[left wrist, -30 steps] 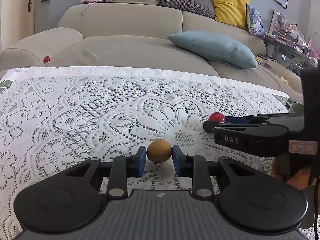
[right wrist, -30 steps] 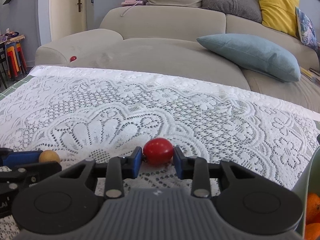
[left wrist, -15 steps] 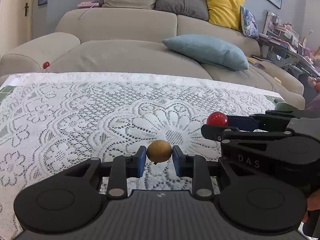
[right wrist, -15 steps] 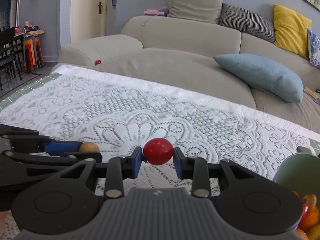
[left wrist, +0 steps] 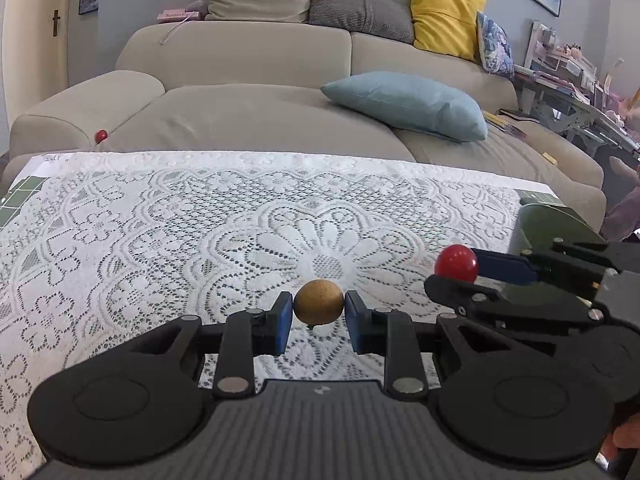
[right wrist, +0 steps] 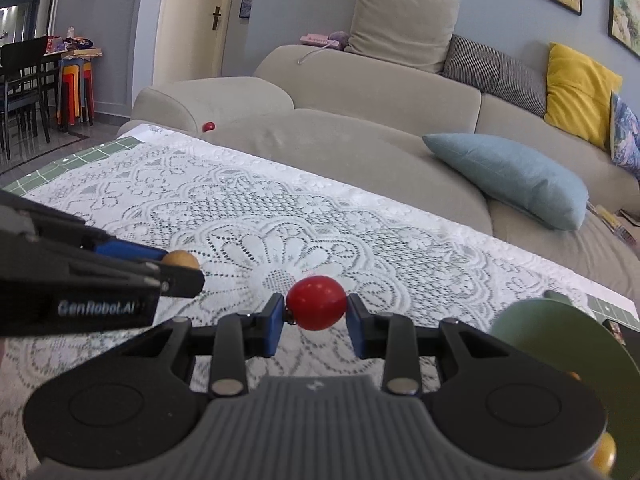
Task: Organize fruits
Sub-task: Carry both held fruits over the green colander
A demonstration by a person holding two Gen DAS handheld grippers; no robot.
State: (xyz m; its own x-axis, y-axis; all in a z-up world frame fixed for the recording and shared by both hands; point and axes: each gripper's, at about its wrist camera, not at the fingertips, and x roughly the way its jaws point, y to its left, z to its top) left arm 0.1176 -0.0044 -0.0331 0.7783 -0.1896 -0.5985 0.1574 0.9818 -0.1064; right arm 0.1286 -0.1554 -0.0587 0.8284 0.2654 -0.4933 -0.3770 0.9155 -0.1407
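Note:
My left gripper (left wrist: 319,316) is shut on a small round tan fruit (left wrist: 318,301) and holds it above the lace tablecloth (left wrist: 200,240). My right gripper (right wrist: 316,320) is shut on a small round red fruit (right wrist: 317,302), also above the cloth. In the left wrist view the right gripper and its red fruit (left wrist: 456,263) are to the right. In the right wrist view the left gripper and the tan fruit (right wrist: 182,259) are to the left. A green bowl (right wrist: 560,340) stands at the right table edge, with orange fruit partly showing low beside it.
A beige sofa (left wrist: 260,80) runs behind the table with a blue pillow (left wrist: 408,104) and a yellow cushion (left wrist: 444,16). A small red ball (left wrist: 101,135) lies on the sofa at left. Dark chairs and stools (right wrist: 44,80) stand far left.
Both grippers have risen and tilted up with their fruits held. The right gripper has swung toward the green bowl, which now shows larger at its right.

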